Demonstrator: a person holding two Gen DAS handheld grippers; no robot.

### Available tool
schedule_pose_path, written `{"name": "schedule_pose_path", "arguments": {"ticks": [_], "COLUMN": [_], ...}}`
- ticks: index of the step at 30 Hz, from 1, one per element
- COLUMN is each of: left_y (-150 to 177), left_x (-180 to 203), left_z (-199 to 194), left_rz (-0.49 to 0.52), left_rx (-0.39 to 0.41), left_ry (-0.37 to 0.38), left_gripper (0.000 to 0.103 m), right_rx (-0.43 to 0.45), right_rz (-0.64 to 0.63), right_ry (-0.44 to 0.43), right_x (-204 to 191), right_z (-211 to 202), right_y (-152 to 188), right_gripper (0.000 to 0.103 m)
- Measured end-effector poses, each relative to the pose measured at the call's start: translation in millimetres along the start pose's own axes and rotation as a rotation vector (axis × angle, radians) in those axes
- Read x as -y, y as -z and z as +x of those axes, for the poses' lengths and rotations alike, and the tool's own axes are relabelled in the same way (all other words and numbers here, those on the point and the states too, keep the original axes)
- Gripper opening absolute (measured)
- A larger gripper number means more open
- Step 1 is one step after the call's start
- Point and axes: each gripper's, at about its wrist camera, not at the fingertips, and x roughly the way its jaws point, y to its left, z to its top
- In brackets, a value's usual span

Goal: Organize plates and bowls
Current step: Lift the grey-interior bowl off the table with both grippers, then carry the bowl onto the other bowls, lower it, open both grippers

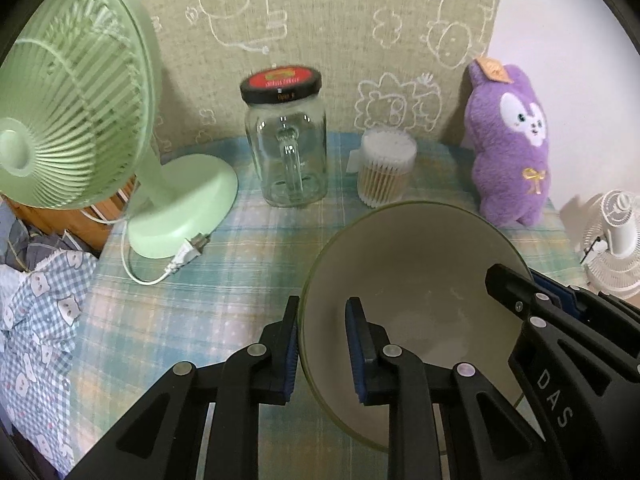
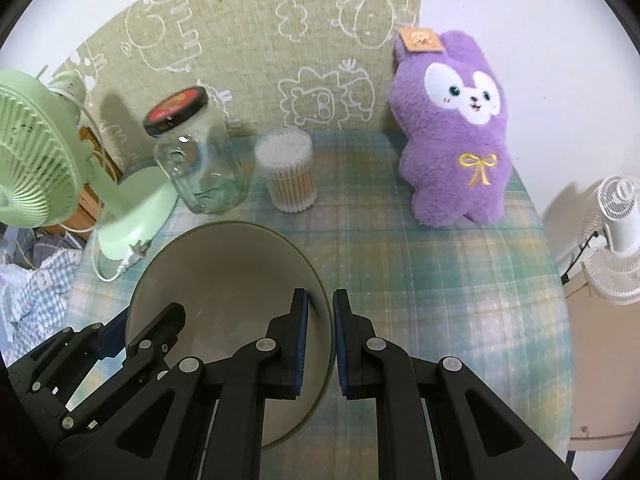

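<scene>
As both grippers straddle rim: smooth round bowl [image 1: 412, 264].

A pale green desk fan [image 1: 68, 112] stands at the left on the blue-green plaid tablecloth [image 1: 224, 280], its white plug [image 1: 188, 254] lying loose on the cloth beside its base. Along the back, in front of a beige cloth [image 1: 320, 40] with white line drawings, stand 1 clear glass jar [image 1: 288, 148] with a black and red lid, a round tub of cotton swabs [image 1: 386, 170] just to its right, and a purple plush rabbit [image 2: 456, 132] (a tan tag on its ear). A white fan [image 2: 616, 236] stands off the right edge.
</scene>
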Motion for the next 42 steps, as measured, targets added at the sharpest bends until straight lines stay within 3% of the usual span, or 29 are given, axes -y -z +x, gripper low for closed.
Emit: {"name": "schedule_pose_path", "arguments": {"ticks": [12, 23, 42], "left_y": [15, 44, 120], "left_x": [-8, -10, -18], "left_z": [-73, -135, -160], "left_rz": [0.022, 0.049, 0.111], "left_rx": [0.055, 0.109, 0.056], "left_ry": [0.028, 0.056, 0.103], "left_gripper": [0.019, 0.019, 0.019], "right_rx": [0.052, 0.106, 0.047], "right_rz": [0.039, 0.082, 0.142], "right_ry": [0.018, 0.044, 0.084], "right_x": [-12, -16, -21], "right_z": [-75, -148, -174], "right_y": [20, 60, 147], "right_gripper": [0.016, 0.016, 0.016]}}
